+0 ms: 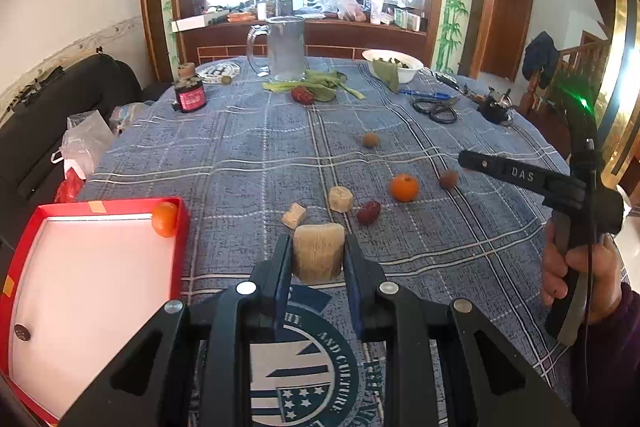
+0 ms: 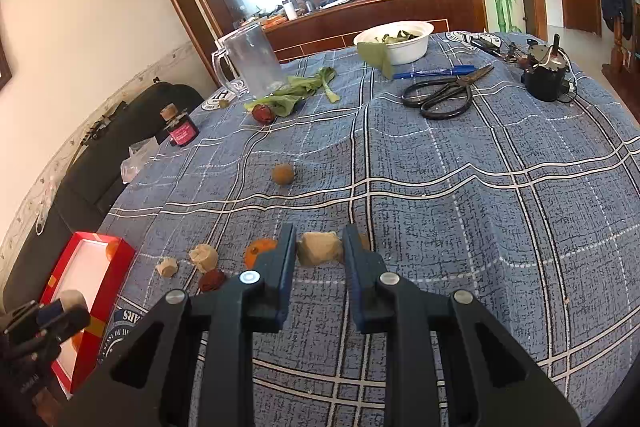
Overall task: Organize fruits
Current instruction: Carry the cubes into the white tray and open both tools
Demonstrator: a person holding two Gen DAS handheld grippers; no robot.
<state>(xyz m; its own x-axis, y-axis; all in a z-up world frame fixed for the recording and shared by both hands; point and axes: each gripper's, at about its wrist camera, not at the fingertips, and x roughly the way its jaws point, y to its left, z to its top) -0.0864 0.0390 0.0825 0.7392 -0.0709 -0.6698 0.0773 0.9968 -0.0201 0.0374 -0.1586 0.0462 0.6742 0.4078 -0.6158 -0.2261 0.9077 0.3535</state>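
Note:
My left gripper [image 1: 318, 259] is shut on a beige fibrous chunk [image 1: 319, 253], just right of the red box [image 1: 182, 227]. The box holds a small orange [image 1: 165, 219] in its far corner and a dark round fruit [image 1: 22, 333] near its left wall. My right gripper [image 2: 320, 247] is shut on a second beige chunk [image 2: 320, 247] low over the cloth. Around it lie an orange [image 2: 258, 251], a red date [image 2: 211, 279], two beige chunks [image 2: 204, 257] and a brown round fruit [image 2: 283, 173]. A person's hand [image 1: 576, 267] holds the right gripper.
Blue checked cloth [image 2: 460, 187] covers the table. At the back stand a clear jug [image 2: 250, 61], leafy greens [image 2: 296, 91] with a red fruit [image 2: 263, 113], a white bowl [image 2: 404, 41], scissors [image 2: 444, 93], a blue pen [image 2: 436, 71], a small jar [image 2: 182, 129] and a black gadget [image 2: 544, 75].

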